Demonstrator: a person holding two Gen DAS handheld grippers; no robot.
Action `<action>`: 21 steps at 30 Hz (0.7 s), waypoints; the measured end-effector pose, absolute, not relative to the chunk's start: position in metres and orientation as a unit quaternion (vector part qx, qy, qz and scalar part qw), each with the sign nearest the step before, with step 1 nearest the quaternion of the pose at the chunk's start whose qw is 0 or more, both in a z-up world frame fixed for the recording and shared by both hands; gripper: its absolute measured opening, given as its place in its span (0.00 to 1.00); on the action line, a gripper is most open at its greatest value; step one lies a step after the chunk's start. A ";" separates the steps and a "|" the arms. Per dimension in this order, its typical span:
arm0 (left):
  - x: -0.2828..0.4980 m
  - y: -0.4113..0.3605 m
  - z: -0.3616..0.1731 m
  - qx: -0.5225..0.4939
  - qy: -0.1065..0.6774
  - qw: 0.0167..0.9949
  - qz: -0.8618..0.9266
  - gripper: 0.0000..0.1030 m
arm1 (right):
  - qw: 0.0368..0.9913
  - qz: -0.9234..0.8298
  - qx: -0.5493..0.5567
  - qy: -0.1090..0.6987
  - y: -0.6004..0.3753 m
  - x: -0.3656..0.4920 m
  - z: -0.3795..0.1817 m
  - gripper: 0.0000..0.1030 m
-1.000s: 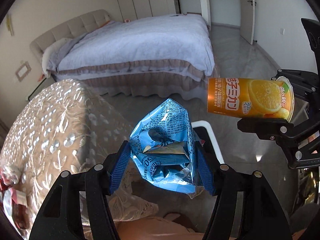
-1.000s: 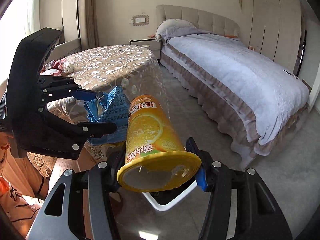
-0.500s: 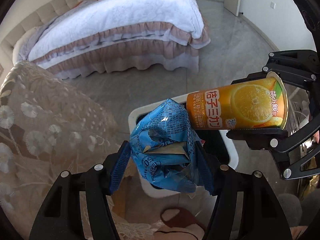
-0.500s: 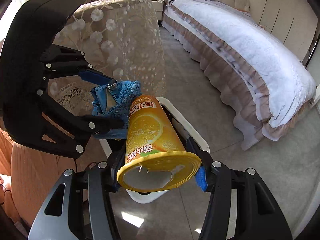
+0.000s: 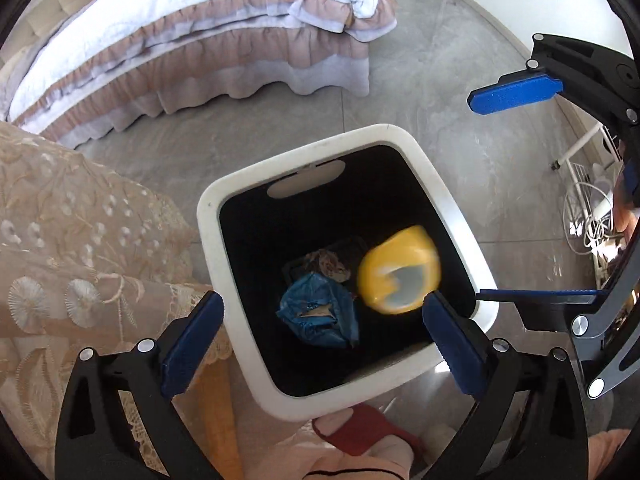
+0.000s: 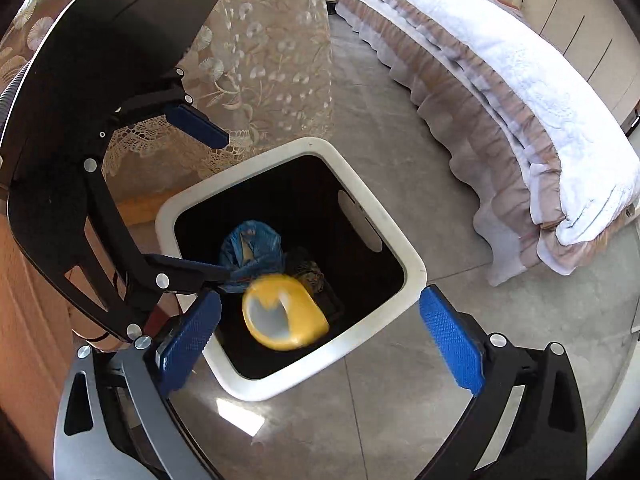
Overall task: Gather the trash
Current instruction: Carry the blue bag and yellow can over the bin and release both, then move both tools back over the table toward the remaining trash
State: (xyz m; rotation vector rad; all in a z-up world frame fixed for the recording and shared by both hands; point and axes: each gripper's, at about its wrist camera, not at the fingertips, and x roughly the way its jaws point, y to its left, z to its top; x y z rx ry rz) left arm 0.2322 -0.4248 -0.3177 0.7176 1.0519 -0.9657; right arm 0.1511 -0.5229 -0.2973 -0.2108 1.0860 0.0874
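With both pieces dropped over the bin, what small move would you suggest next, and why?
Probably lift both grippers up and away from the white bin. The left gripper and right gripper are open and empty; the blue wrapper lies inside and the orange cup, blurred, is falling in.

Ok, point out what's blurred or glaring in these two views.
Left wrist view: the yellow cup is smeared by motion blur inside the white bin, while the blue wrapper is sharp. Right wrist view: the same cup is blurred, and a bright sun patch glares on the floor beside the bin.
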 end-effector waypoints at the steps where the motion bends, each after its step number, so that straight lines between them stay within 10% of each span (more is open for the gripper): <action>1: 0.231 -0.425 -0.318 0.322 0.472 0.696 -0.436 0.95 | 0.851 0.040 -0.102 0.513 -0.523 0.151 -0.298 0.96; 21: 0.199 -0.407 -0.253 0.311 0.412 0.738 -0.435 0.95 | 0.881 0.027 -0.152 0.447 -0.509 0.118 -0.234 0.96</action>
